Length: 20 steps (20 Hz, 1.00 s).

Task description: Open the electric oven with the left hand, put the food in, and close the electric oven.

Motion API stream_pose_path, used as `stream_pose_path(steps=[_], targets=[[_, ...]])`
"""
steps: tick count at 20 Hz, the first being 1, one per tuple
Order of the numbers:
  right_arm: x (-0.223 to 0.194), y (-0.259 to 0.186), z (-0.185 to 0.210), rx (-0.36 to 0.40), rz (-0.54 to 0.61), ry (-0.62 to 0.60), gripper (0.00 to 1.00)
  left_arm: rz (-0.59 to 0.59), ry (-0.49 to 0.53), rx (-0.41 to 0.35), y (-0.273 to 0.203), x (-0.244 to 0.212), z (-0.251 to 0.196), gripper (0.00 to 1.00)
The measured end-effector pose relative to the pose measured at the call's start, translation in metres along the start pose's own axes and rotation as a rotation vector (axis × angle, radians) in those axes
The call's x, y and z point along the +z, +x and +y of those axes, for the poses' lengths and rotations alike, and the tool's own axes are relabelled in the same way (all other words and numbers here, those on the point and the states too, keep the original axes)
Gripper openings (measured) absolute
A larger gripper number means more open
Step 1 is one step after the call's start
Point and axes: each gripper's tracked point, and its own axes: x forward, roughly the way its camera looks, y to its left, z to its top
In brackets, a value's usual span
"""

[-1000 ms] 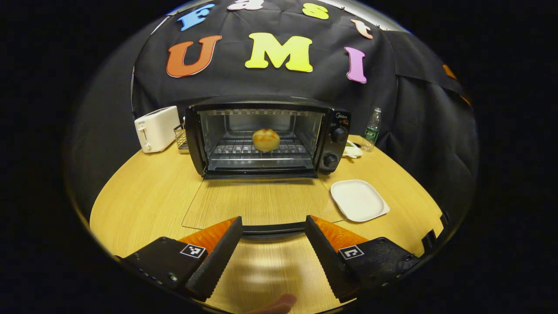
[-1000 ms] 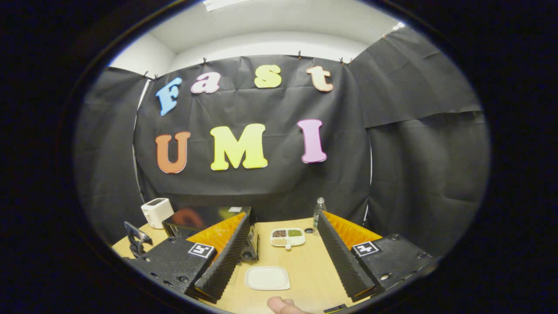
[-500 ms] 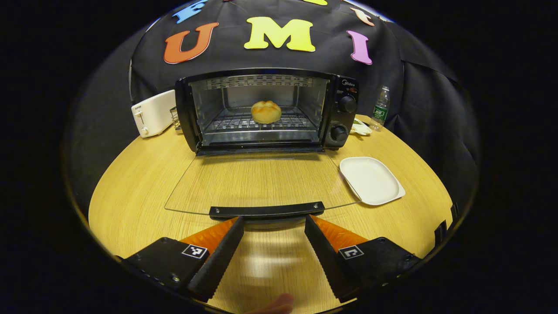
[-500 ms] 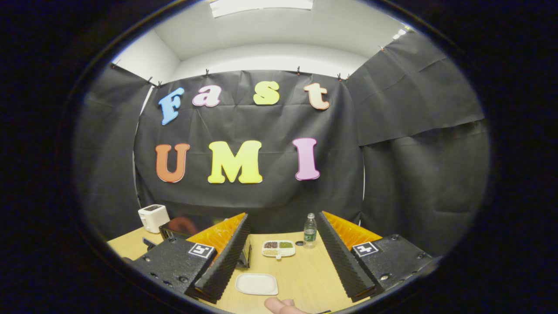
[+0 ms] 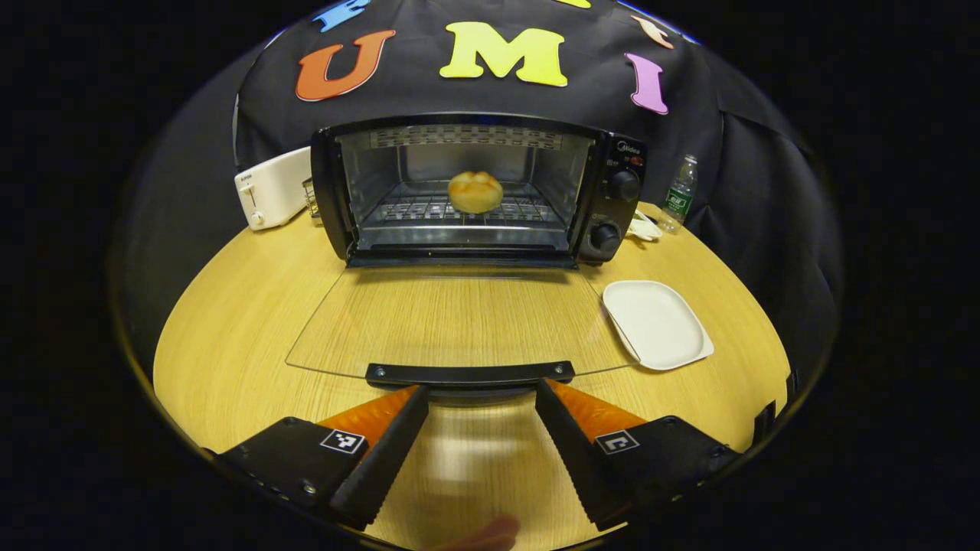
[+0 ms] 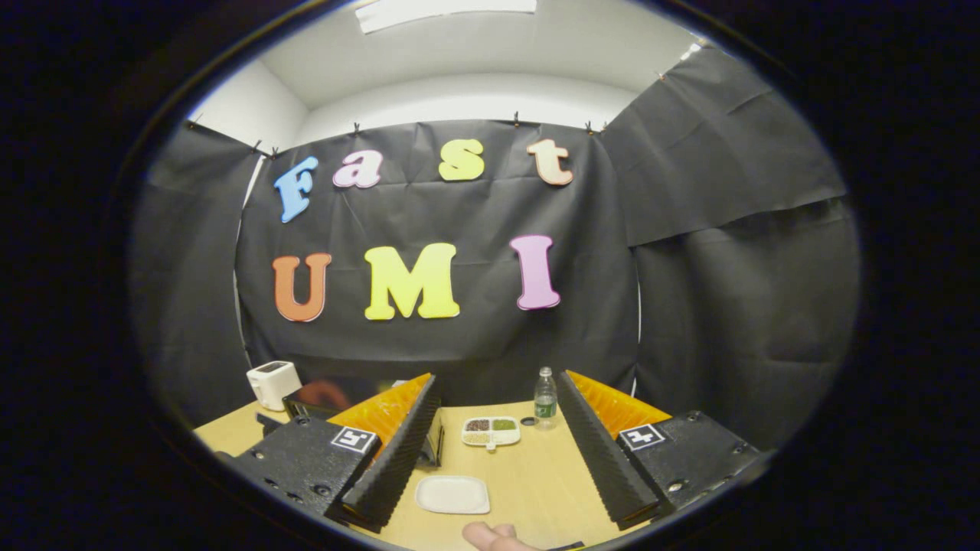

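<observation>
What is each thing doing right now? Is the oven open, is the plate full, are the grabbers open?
Electric oven: open.
Glass door: folded down flat, handle toward the left gripper.
Bread roll: inside, sitting on the wire rack.
White plate: empty, on the table.
Water bottle: upright, capped.
Left gripper: jaws open, holding nothing.
Right gripper: jaws open, holding nothing.

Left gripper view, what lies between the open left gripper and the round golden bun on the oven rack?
In the left gripper view, the left gripper faces the black door handle, then the lowered glass oven door, before the bun.
</observation>
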Motion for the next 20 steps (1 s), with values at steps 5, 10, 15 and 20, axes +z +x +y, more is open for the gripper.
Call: stream_pose_path(steps=[5, 10, 15, 20], targets=[[-0.002, -0.001, 0.005, 0.015, -0.002, 0.003, 1.0, -0.03, -0.014, 0.007, -0.009, 0.019, -0.003, 0.92], [-0.005, 0.0, 0.007, 0.024, 0.006, 0.019, 1.0, -0.099, 0.054, 0.058, -0.018, 0.042, 0.002, 0.92], [-0.01, 0.001, 0.011, 0.032, 0.014, 0.018, 0.94, -0.133, 0.059, 0.071, -0.022, 0.062, 0.007, 0.94], [-0.012, 0.002, 0.01, 0.033, 0.018, 0.025, 0.94, -0.174, 0.07, 0.064, -0.024, 0.087, 0.006, 0.96]])
